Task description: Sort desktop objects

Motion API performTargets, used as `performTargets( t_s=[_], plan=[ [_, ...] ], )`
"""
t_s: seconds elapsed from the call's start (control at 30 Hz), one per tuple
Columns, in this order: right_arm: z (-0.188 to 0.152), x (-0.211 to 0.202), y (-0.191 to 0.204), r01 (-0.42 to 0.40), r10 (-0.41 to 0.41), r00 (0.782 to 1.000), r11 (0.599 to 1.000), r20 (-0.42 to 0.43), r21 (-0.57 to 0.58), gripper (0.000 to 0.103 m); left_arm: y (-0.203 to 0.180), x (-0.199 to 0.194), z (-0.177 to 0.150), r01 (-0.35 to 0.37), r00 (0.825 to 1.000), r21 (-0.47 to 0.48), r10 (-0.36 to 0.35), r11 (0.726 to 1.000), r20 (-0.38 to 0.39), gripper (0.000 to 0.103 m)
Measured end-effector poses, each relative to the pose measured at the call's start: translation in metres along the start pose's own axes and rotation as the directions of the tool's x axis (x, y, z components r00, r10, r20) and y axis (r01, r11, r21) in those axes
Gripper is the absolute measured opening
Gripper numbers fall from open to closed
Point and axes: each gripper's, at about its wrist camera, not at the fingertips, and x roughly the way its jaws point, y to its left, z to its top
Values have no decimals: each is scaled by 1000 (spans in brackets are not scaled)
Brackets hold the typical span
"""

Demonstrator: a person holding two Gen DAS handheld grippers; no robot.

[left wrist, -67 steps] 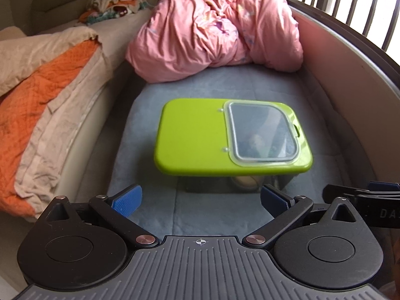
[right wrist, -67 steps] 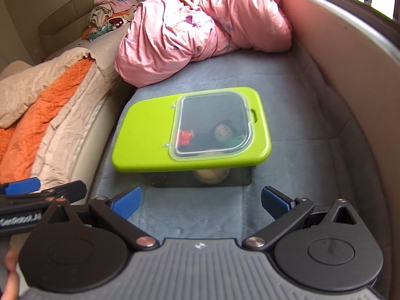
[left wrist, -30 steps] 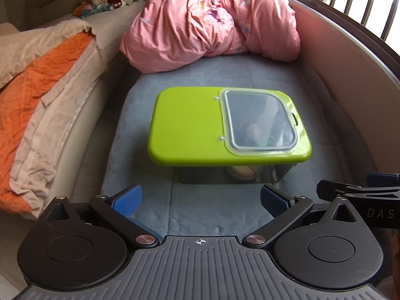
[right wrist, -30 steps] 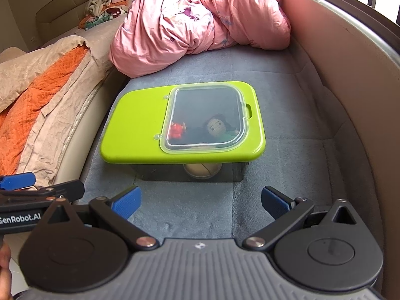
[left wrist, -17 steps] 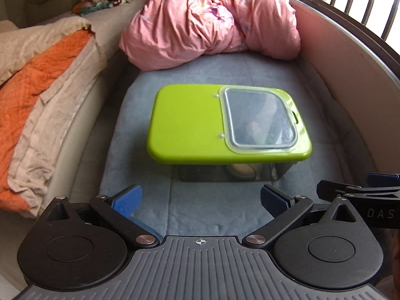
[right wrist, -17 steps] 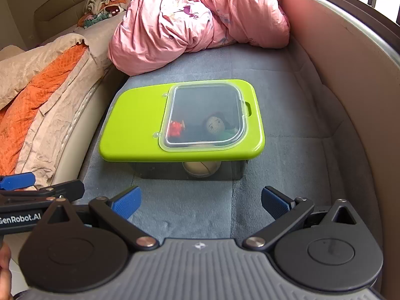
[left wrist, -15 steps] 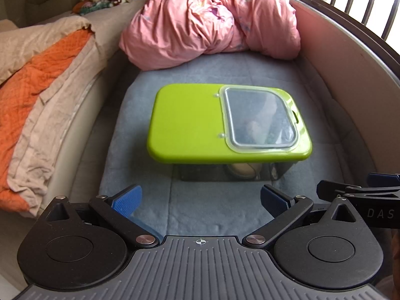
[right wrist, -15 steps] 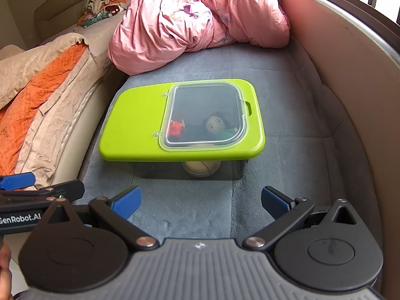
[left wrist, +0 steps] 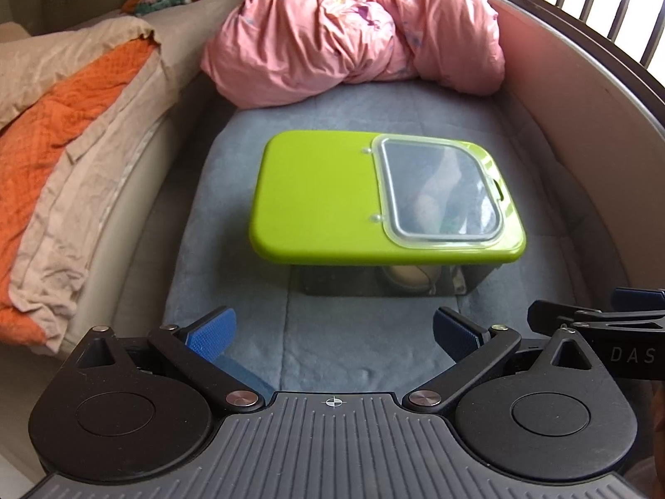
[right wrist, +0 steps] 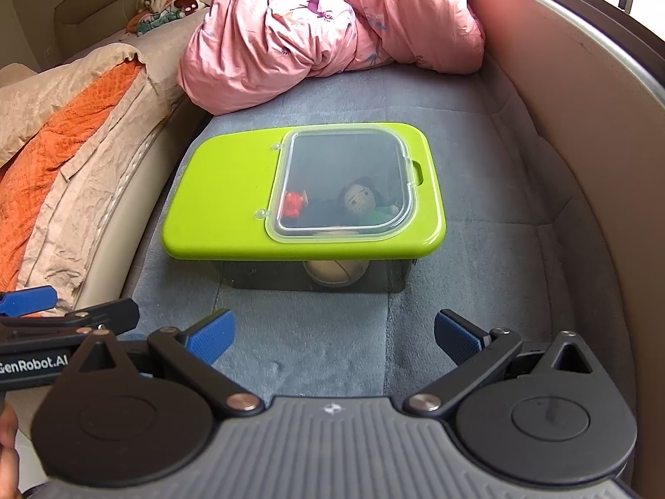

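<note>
1. On the grey-blue padded mat point(right wrist: 478, 291) stands the smoke-grey plastic box with lime-green lid point(right wrist: 232, 191), closed, toys inside.
2. Your left gripper point(left wrist: 330, 328) and right gripper point(right wrist: 332, 330) are both released, empty, short of the box.
3. Approach level; catch the clear hinged hatch point(right wrist: 345, 183) by its tab.

A green-lidded box point(right wrist: 232, 199) sits on the grey mat point(right wrist: 498, 274), its clear hatch point(right wrist: 345, 183) showing a doll point(right wrist: 361, 201) and a red toy point(right wrist: 293, 204). The right tool point(right wrist: 334, 332) hangs spread wide before it, empty.
</note>
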Motion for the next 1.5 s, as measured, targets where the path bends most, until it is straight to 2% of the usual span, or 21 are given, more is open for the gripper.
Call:
performTargets(
  t_s=[1.5],
  plan=[
    [-7, 12, -4, -3, 3, 1000, 1000, -31, 20, 103, -7, 13, -5, -8, 999, 12, 8, 1000, -36, 103]
  ],
)
